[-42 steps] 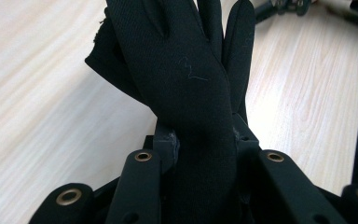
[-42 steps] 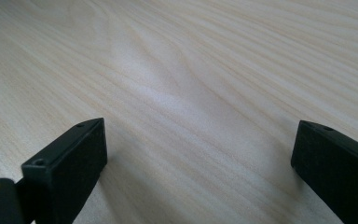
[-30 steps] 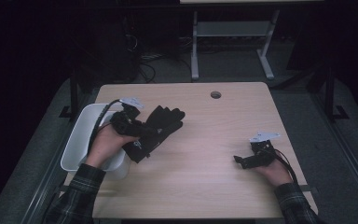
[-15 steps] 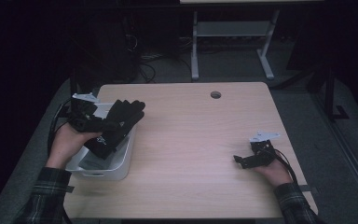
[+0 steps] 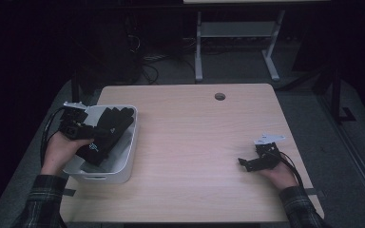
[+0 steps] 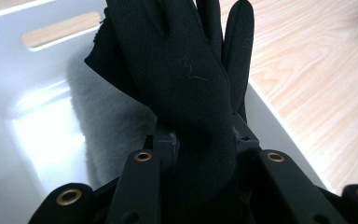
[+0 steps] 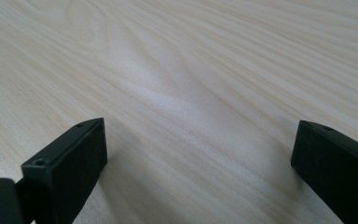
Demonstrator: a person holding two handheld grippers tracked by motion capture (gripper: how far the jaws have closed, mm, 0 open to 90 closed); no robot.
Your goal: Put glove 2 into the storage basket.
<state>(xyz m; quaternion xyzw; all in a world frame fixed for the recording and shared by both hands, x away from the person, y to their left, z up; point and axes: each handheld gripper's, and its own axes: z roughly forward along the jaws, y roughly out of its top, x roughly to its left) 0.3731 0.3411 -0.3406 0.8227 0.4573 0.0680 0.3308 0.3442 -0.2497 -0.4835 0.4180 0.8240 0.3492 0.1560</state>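
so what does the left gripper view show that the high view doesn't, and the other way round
Left gripper view: the black glove pinched at its cuff between the left gripper's jaws, a loose thread on its fabric, and the handle slot in the white bin's wall.

High view: the right gripper resting on the table with nothing in its open jaws, the person's hands and plaid sleeves, the round hole in the tabletop, the floor and desk frame behind.

Both: glove held over the bin, wooden table beside it.

Glove (image 5: 105, 134) over bin (image 5: 128, 156) at table's (image 5: 195, 137) left edge
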